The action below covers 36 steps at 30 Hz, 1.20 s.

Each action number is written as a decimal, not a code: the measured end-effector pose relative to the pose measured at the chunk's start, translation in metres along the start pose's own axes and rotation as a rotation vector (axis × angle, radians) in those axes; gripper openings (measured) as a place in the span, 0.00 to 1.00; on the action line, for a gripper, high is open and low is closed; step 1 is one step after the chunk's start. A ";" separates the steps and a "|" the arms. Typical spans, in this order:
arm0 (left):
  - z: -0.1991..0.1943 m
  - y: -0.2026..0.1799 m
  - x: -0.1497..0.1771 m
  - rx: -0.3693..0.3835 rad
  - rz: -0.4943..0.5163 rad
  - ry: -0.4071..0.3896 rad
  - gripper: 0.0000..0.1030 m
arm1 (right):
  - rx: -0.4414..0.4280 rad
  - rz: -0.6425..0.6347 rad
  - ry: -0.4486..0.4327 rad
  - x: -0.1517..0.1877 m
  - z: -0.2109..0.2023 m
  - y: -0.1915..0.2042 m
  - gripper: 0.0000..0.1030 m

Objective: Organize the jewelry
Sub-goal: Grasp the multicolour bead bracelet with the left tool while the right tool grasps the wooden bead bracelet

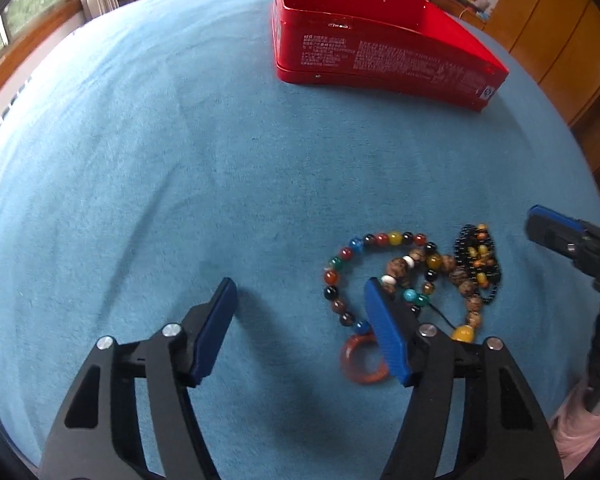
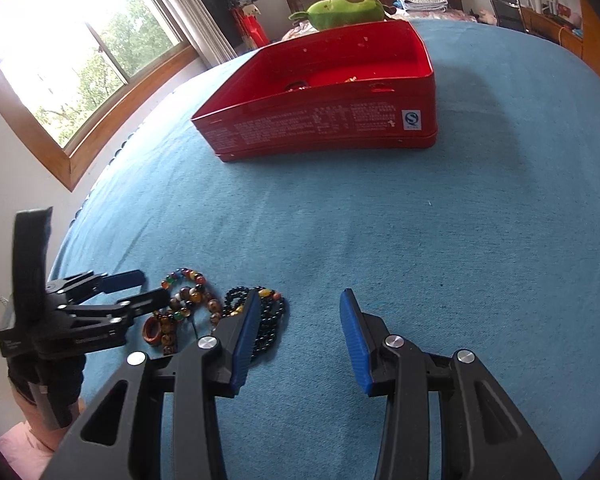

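A heap of bead jewelry lies on the blue cloth (image 1: 140, 160): a multicolour bead bracelet (image 1: 380, 239), brown wooden beads (image 1: 460, 276), a black bead string (image 1: 466, 240) and an orange-red ring (image 1: 354, 368). My left gripper (image 1: 300, 292) is open and low over the cloth. Its right finger covers the heap's middle, and the bracelet's left arc and the ring lie inside the gap, untouched by the pads. In the right wrist view my right gripper (image 2: 300, 300) is open over bare cloth, with the black bead string (image 2: 270, 320) beside its left finger. The left gripper (image 2: 152, 288) shows there too.
An open red tin (image 2: 320, 128) stands further back on the cloth, with a few small pieces (image 2: 296, 87) inside. A green plush toy (image 2: 344, 10) lies behind it. A window is at the left and wooden cabinets (image 1: 560, 40) at the right. A pink sleeve (image 1: 576, 432) is near.
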<state>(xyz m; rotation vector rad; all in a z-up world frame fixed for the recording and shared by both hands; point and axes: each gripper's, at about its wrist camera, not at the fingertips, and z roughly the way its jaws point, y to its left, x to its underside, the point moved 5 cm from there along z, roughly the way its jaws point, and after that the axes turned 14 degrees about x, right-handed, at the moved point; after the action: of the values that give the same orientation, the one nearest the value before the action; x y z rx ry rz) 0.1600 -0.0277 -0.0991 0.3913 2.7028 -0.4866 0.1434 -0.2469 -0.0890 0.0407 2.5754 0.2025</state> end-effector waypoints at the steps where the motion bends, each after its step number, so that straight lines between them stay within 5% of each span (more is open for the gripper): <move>1: 0.002 -0.001 -0.001 -0.023 0.011 -0.002 0.57 | -0.002 -0.001 -0.001 0.000 -0.001 0.001 0.40; 3: 0.003 -0.002 -0.002 -0.061 0.030 -0.009 0.48 | -0.006 -0.007 -0.002 0.002 -0.002 0.005 0.40; 8: 0.001 0.005 -0.007 -0.097 0.017 -0.030 0.06 | -0.066 -0.059 0.030 0.012 -0.002 0.028 0.40; 11: -0.003 0.015 -0.008 -0.073 -0.018 -0.040 0.06 | -0.108 -0.110 0.064 0.019 0.000 0.047 0.40; 19: -0.023 0.048 -0.004 -0.149 -0.092 -0.094 0.06 | -0.180 -0.229 0.124 0.036 0.000 0.088 0.39; 36: -0.034 0.064 0.009 -0.096 -0.100 -0.121 0.06 | -0.022 -0.380 0.131 0.045 0.022 0.122 0.35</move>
<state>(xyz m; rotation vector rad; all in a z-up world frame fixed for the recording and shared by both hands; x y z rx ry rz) 0.1631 0.0445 -0.0909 0.1943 2.6247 -0.3926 0.1153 -0.1200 -0.1128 -0.4801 2.6494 0.0928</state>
